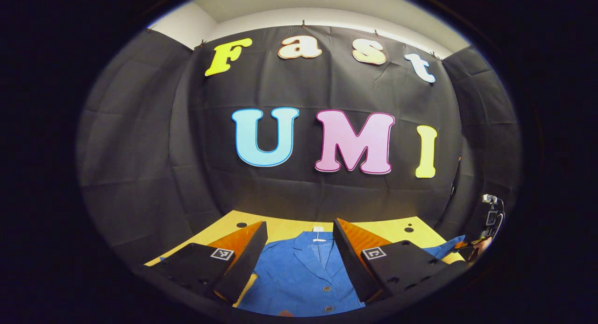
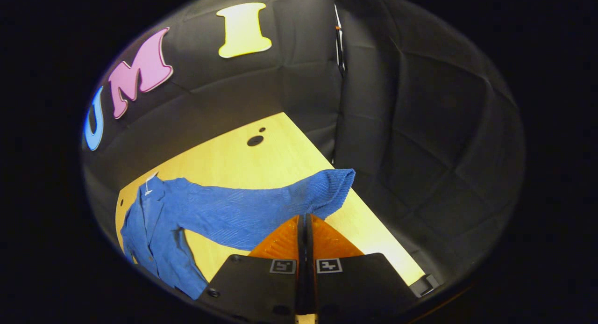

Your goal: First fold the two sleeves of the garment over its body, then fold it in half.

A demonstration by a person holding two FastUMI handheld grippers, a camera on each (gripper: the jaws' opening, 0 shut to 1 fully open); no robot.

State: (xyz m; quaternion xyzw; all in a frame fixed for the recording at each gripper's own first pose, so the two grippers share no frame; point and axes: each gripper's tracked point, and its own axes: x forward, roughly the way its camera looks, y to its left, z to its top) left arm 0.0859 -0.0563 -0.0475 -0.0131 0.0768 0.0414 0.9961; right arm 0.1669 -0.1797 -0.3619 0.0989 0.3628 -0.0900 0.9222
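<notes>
A blue buttoned garment (image 1: pixel 299 277) lies face up on the yellow table (image 1: pixel 387 228), collar toward the far wall. My left gripper (image 1: pixel 300 223) hovers open over its chest, one finger on each side of the collar, with nothing between them. In the right gripper view the garment's body (image 2: pixel 149 240) lies at the left and one long sleeve (image 2: pixel 243 212) stretches right toward the table's edge. My right gripper (image 2: pixel 304 216) is shut on that sleeve's lower edge near the cuff (image 2: pixel 338 183). In the left gripper view a hand (image 1: pixel 476 247) holds that sleeve (image 1: pixel 448 247) at the far right.
Black cloth walls close the booth at the back and on both sides. The table (image 2: pixel 243 160) has small round holes (image 2: pixel 255 140) near its far edge. Its right edge runs just beyond the cuff.
</notes>
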